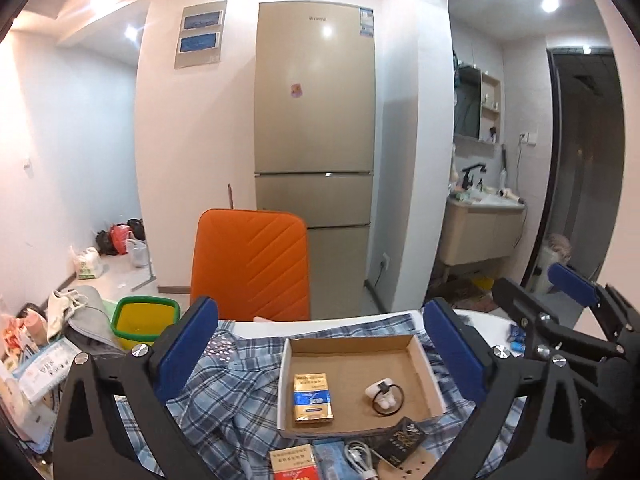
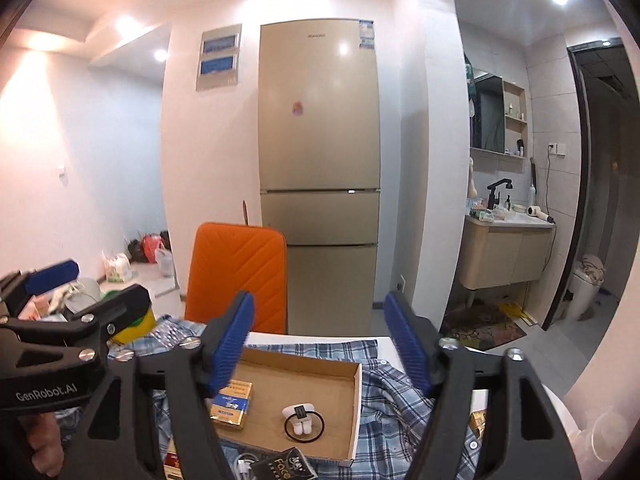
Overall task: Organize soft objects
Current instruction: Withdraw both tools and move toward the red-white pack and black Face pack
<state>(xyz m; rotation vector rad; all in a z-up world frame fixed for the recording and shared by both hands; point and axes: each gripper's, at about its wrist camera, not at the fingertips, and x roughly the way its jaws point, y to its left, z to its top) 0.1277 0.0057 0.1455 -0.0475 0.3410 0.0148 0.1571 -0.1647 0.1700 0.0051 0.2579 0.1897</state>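
A blue plaid shirt (image 1: 224,392) lies crumpled across the white table, also in the right wrist view (image 2: 392,396). A shallow cardboard box (image 1: 352,360) rests on it, holding a gold cigarette pack (image 1: 313,398) and a white earbud case with a black ring (image 1: 385,396). My left gripper (image 1: 320,344) is open and empty, raised above the box and shirt. My right gripper (image 2: 320,340) is open and empty, also above the box (image 2: 296,380). Each gripper shows at the edge of the other's view.
An orange chair (image 1: 250,264) stands behind the table, with a gold fridge (image 1: 316,120) behind it. A green basin (image 1: 144,320) and cluttered items lie to the left. Cigarette packs, a cable and a black packet (image 1: 400,440) lie at the table's near edge.
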